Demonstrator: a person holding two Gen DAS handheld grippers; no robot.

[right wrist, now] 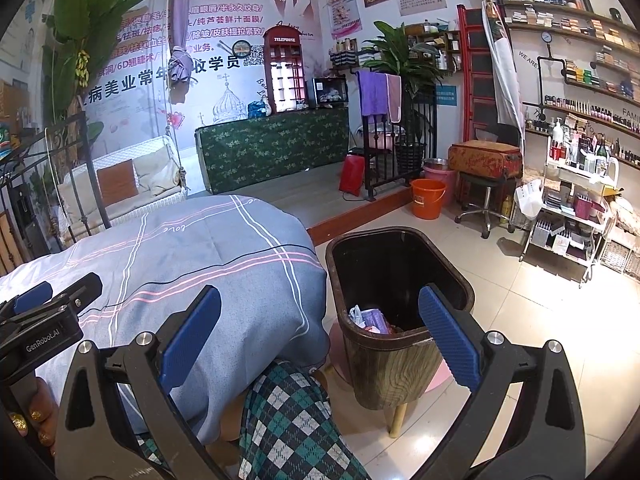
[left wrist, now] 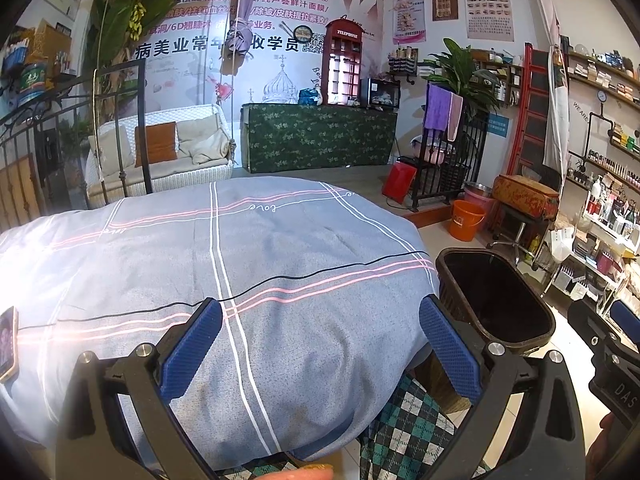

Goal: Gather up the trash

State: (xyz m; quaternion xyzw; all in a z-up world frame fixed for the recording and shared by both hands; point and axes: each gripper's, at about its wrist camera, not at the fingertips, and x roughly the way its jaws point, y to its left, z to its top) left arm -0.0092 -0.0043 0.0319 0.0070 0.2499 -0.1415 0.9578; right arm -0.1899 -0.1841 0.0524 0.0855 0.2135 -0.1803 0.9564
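Crumpled white and purple paper trash lies at the bottom of the dark brown wood-grain plastic bin, which stands on the tiled floor just beside the bed with the grey-blue striped cover. The right tool hangs above the bin's near rim, blue fingers wide apart and empty. The left tool hovers over the bed cover, likewise spread and holding nothing.

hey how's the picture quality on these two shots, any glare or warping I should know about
Left wrist view: pink-white glare streaks across the bedspread at the left edge, by the phone; fisheye bows the room, corners black. Right wrist view: no glare, evenly lit; the bin and the trash inside read sharp, the floor tiles curve, and the right tongs loom large.
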